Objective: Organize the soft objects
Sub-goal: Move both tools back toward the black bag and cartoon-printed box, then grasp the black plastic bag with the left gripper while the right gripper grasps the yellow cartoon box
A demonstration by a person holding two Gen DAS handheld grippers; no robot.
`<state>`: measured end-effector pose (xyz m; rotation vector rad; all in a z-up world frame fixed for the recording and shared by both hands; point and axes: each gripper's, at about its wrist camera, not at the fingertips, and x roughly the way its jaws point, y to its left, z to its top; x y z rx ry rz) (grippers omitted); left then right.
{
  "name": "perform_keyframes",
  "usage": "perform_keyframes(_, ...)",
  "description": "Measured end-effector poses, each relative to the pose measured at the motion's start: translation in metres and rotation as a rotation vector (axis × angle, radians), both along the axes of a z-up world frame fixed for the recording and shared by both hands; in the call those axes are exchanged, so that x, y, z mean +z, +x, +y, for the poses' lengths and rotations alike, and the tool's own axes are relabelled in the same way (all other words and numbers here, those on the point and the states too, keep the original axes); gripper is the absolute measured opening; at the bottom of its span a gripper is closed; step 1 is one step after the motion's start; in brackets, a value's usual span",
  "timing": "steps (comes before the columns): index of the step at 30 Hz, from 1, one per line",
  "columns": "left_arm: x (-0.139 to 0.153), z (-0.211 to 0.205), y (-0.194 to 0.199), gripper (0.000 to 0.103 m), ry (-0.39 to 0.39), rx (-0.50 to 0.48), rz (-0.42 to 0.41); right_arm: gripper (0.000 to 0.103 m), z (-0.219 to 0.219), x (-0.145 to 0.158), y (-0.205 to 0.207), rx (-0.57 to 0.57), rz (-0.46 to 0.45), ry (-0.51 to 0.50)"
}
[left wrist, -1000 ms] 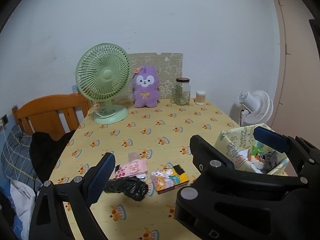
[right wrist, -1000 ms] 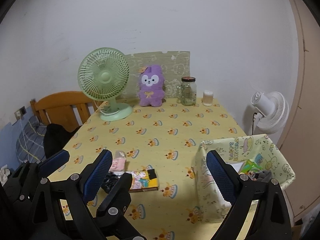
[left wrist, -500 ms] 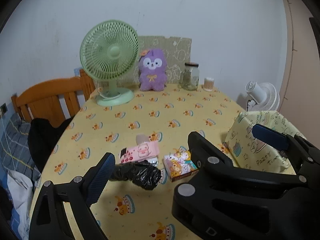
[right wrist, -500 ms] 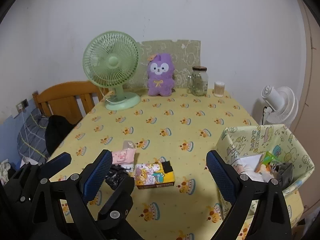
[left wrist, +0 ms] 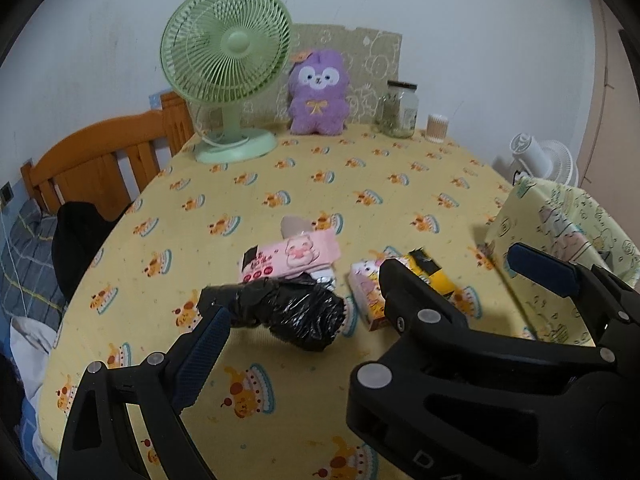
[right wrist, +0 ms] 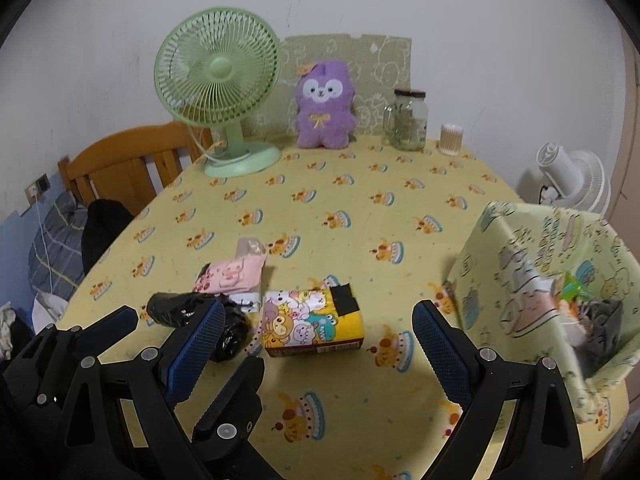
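A crumpled black plastic bag (left wrist: 296, 312) lies on the yellow tablecloth (left wrist: 360, 184). My left gripper (left wrist: 320, 316) stands open around it, its left pad (left wrist: 202, 350) by the bag's left end; contact is unclear. Behind the bag lies a pink pig-print pack (left wrist: 290, 258). A colourful cartoon-print pack (right wrist: 312, 320) lies just ahead of my right gripper (right wrist: 318, 312), which is open and holds nothing. The black bag (right wrist: 180, 310) shows at its left finger. A fabric bin (right wrist: 532, 264) with several items inside stands at the right. A purple plush (right wrist: 326, 106) sits at the back.
A green desk fan (right wrist: 218, 80), a glass jar (right wrist: 408, 120) and a small tub (right wrist: 451, 139) stand along the far edge. A wooden chair (right wrist: 124, 164) with dark clothing is on the left. A white floor fan (right wrist: 576, 176) stands beyond the right edge.
Both grippers have moved forward and down toward the items near the table's front, which now look larger and closer. Both have stayed open, and nothing has been picked up.
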<state>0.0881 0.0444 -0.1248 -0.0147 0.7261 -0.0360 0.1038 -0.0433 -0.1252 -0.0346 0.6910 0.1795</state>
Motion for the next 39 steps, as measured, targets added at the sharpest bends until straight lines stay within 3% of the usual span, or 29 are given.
perform_keyframes(13, -0.032, 0.009, 0.021, 0.094, 0.026, 0.022, 0.101, 0.096, 0.006, -0.037, 0.026, 0.001, 0.082, -0.013)
perform_keyframes(22, -0.044, 0.017, 0.029, 0.09, 0.023, 0.051, 0.156, 0.087, 0.011, -0.056, 0.043, 0.01, 0.169, -0.017)
perform_keyframes(27, -0.044, 0.016, 0.029, 0.09, 0.025, 0.048, 0.157, 0.077, 0.011, -0.056, 0.044, 0.005, 0.171, -0.023)
perform_keyframes(33, -0.039, 0.015, 0.028, 0.089, 0.031, 0.04, 0.159, 0.075, 0.009, -0.05, 0.039, -0.004, 0.146, -0.022)
perform_keyframes(39, -0.021, 0.012, 0.023, 0.089, 0.031, 0.054, 0.099, 0.076, 0.006, -0.031, 0.032, -0.01, 0.109, 0.005)
